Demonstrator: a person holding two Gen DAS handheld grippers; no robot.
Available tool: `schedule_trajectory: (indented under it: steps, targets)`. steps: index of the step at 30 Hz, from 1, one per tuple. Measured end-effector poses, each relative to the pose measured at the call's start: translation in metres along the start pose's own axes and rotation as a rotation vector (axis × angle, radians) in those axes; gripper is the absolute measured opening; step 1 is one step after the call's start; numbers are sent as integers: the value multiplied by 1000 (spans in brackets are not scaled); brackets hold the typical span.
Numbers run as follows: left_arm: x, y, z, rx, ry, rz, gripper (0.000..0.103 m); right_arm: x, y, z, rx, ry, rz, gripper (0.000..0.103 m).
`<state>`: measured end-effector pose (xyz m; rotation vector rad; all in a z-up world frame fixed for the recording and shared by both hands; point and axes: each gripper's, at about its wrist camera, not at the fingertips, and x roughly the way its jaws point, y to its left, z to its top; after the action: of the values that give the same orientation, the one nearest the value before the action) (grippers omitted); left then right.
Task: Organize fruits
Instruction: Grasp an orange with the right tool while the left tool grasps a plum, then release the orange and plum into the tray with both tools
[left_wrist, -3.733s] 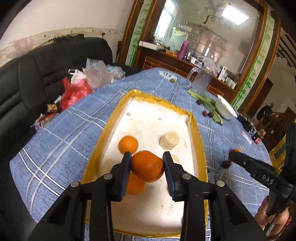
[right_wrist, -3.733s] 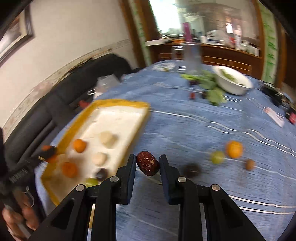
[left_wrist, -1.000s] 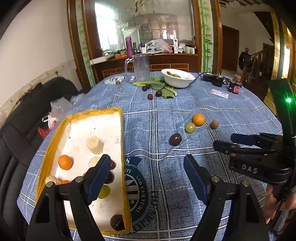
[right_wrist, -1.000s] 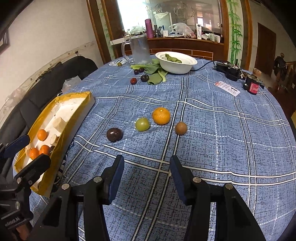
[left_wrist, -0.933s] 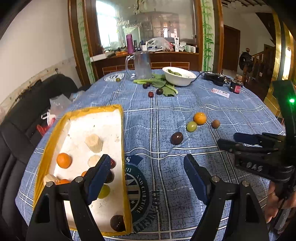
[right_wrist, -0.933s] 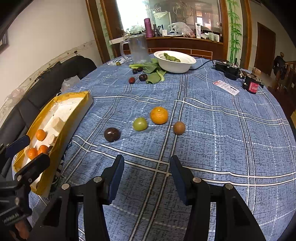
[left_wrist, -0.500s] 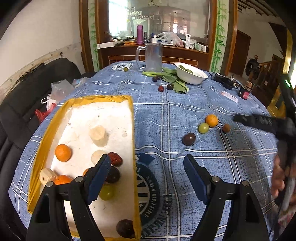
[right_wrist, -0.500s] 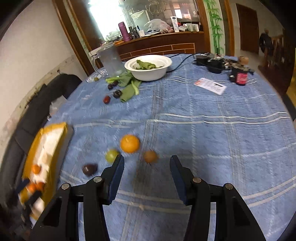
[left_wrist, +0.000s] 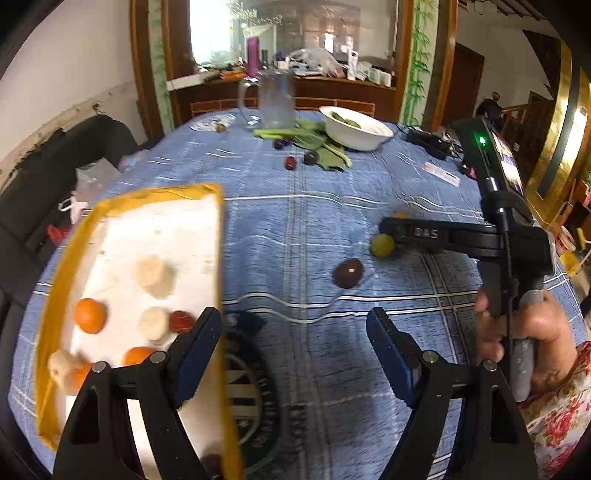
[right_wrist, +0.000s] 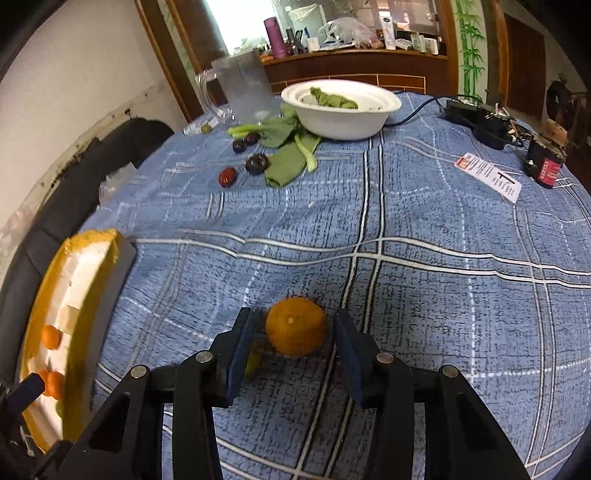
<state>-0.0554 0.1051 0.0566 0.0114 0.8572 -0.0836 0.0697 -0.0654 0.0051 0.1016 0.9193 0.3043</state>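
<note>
My right gripper (right_wrist: 293, 332) is open, low over the blue tablecloth, with an orange (right_wrist: 296, 326) between its fingers, apart from both pads. A green fruit (right_wrist: 254, 360) peeks out behind its left finger. In the left wrist view the right gripper (left_wrist: 393, 230) reaches beside the green fruit (left_wrist: 382, 244), with a dark plum (left_wrist: 347, 273) nearer me. My left gripper (left_wrist: 295, 338) is wide open and empty, by the right rim of the yellow-edged white tray (left_wrist: 216, 229), which holds oranges (left_wrist: 89, 315), pale pieces and a red date (left_wrist: 180, 320).
At the far side stand a white bowl of greens (right_wrist: 341, 105), a glass pitcher (right_wrist: 245, 88), leafy greens with dark plums (right_wrist: 256, 163) and a red date (right_wrist: 226, 176). A card (right_wrist: 489, 177) and chargers (right_wrist: 491, 125) lie at the right. A black sofa (left_wrist: 44, 173) is on the left.
My right gripper has moved forward and down to straddle the orange. My left gripper has drifted a little; both stay open.
</note>
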Motion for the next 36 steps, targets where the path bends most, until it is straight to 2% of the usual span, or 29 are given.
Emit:
schedule_trajectory:
  steps: [1, 2, 6, 12, 14, 18, 19, 20, 22, 25, 30, 33, 36]
  targets:
    - [3, -3, 1, 7, 4, -5, 80, -1, -1, 0, -1, 1, 5, 44]
    - [6, -7, 2, 17, 7, -10, 80, -1, -2, 0, 5, 4, 15, 34]
    - [23, -19, 14, 41, 25, -13, 80, -4, -10, 0, 54, 12, 24, 34]
    - [52, -26, 28, 26, 69, -53, 78, -20, -23, 3, 110, -26, 59, 34]
    - [57, -29, 30, 31, 73, -68, 66, -23, -26, 3, 128, -30, 71, 34]
    - [67, -39, 31, 67, 68, -61, 60, -24, -29, 5, 142, -32, 74, 34]
    - [69, -41, 31, 76, 69, -58, 52, -25, -29, 5, 144, -32, 73, 34]
    - [74, -44, 31, 90, 79, -54, 39, -25, -29, 5, 145, -33, 73, 34]
    - [83, -46, 29, 103, 104, -39, 23, -26, -29, 5, 147, -37, 77, 35]
    - [79, -46, 26, 100, 79, -33, 22, -28, -29, 5, 145, -44, 80, 35]
    - [55, -32, 27, 30, 35, -53, 22, -35, -31, 5, 155, -67, 122, 35]
    - [34, -21, 25, -7, 7, -74, 22, -40, -31, 5, 168, -82, 182, 35]
    - [16, -9, 22, -36, -16, -72, 22, -41, -31, 4, 203, -74, 304, 35]
